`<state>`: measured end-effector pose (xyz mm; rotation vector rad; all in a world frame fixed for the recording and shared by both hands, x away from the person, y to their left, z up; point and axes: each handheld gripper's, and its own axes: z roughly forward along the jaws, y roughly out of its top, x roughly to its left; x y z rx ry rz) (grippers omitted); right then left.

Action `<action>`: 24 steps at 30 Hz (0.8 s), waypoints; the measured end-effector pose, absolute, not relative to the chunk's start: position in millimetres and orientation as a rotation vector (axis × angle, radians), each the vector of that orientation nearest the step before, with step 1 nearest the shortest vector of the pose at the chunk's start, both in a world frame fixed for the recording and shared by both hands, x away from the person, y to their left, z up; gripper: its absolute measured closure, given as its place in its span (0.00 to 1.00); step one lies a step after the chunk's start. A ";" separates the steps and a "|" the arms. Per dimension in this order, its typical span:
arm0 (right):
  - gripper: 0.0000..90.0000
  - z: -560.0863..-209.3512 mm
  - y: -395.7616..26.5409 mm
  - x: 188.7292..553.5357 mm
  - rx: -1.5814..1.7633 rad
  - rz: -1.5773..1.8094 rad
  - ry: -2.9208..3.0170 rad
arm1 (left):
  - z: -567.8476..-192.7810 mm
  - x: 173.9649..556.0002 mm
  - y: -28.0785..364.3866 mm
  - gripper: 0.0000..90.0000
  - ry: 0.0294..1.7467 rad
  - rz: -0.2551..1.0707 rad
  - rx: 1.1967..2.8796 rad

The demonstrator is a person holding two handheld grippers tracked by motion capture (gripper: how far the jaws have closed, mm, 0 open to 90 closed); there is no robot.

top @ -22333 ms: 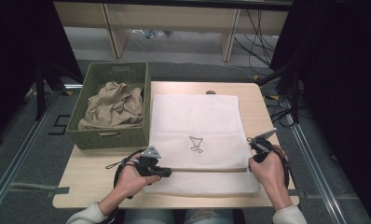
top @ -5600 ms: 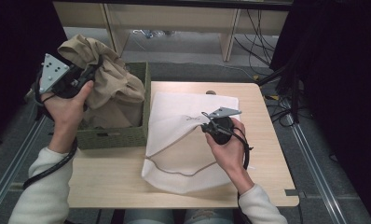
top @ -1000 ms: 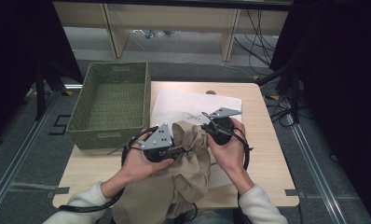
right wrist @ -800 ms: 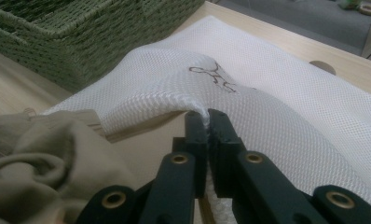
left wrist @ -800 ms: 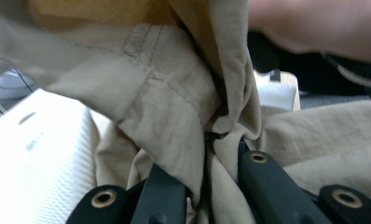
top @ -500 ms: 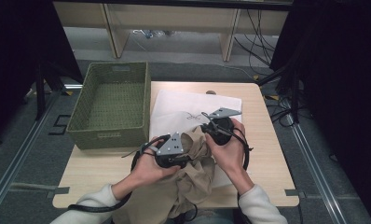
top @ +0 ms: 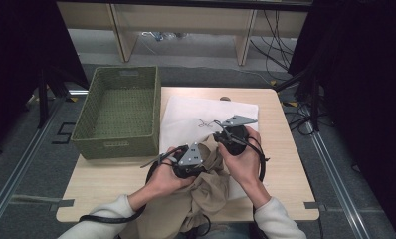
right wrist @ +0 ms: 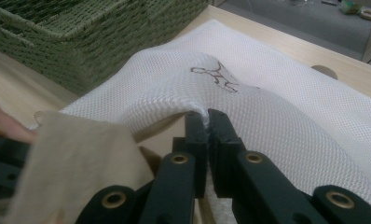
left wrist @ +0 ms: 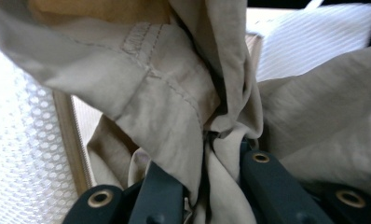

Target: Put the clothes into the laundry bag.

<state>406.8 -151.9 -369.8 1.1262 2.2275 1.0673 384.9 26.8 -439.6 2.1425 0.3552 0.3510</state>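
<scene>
Wooden counter (top: pixel 285 164): right claw (right wrist: pixel 207 122) clenched on mesh bag's (right wrist: pixel 286 112) lifted edge, left claw (left wrist: pixel 210 154) gripping beige garment (left wrist: pixel 174 107); cloth bunching outside the mouth could slip that 1 pinch.

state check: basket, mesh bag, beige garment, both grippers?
green basket: empty
white mesh bag: flat on the table, near edge lifted open
beige garment: bunched at the bag's mouth
left gripper: shut on the garment
right gripper: shut on the bag's edge
</scene>
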 end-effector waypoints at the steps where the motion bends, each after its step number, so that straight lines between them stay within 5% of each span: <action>1: 0.98 -369.9 -151.6 406.7 1.130 1.070 2.226 | -440.9 386.5 26.1 0.90 0.362 0.354 2.153; 12: 0.98 -370.9 -149.5 405.4 1.135 1.044 2.247 | -456.4 400.8 21.2 0.75 0.442 0.358 2.232; 24: 0.98 -372.6 -151.3 407.4 1.130 1.038 2.248 | -441.2 390.4 33.9 0.46 0.498 0.358 2.103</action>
